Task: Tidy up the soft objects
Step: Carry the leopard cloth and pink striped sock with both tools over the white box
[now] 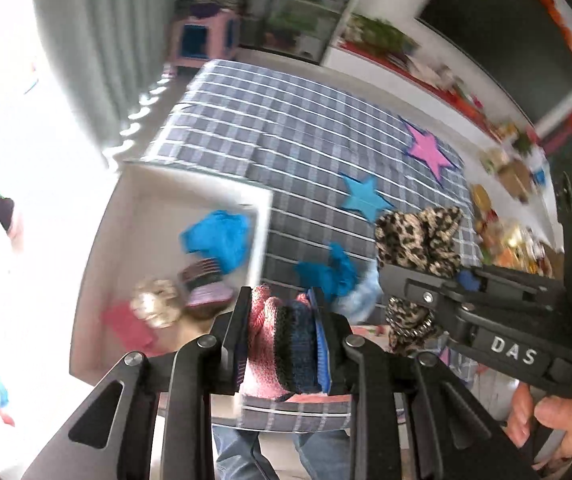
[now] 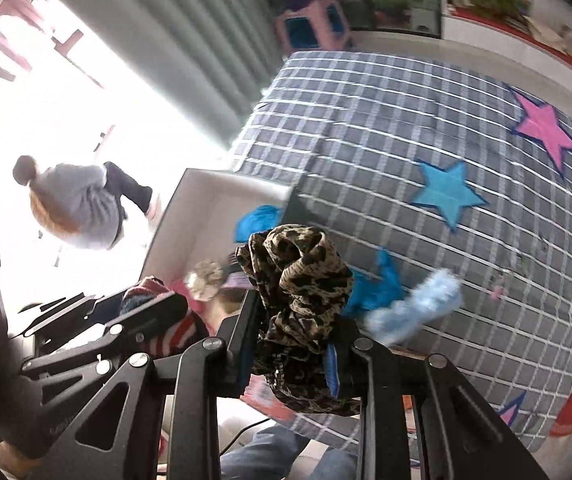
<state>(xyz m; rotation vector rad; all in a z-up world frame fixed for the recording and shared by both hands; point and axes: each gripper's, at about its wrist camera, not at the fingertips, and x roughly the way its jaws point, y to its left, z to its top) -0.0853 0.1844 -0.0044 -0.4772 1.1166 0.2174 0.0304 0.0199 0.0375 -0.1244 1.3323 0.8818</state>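
Note:
My left gripper (image 1: pixel 282 312) is shut on a pink knit piece (image 1: pixel 264 344) with a dark blue and black band. It hangs above the near edge of a white box (image 1: pixel 262 232). The right gripper (image 2: pixel 293 320) is shut on a crumpled leopard-print cloth (image 2: pixel 297 272), held just right of the box over the plaid surface. In the left wrist view the right gripper (image 1: pixel 401 288) and the leopard-print cloth (image 1: pixel 417 236) are at the right. In the right wrist view the left gripper (image 2: pixel 154 312) shows at the left with the striped knit piece (image 2: pixel 170 336).
The box holds a blue cloth (image 1: pixel 218 236), a striped item (image 1: pixel 206 284), a shiny beige thing (image 1: pixel 154 300) and a red cloth (image 1: pixel 126 324). A blue cloth (image 2: pixel 377 288) and a fluffy light blue item (image 2: pixel 417 308) lie on the grey plaid cover (image 2: pixel 405 120). A person (image 2: pixel 74 204) crouches far left.

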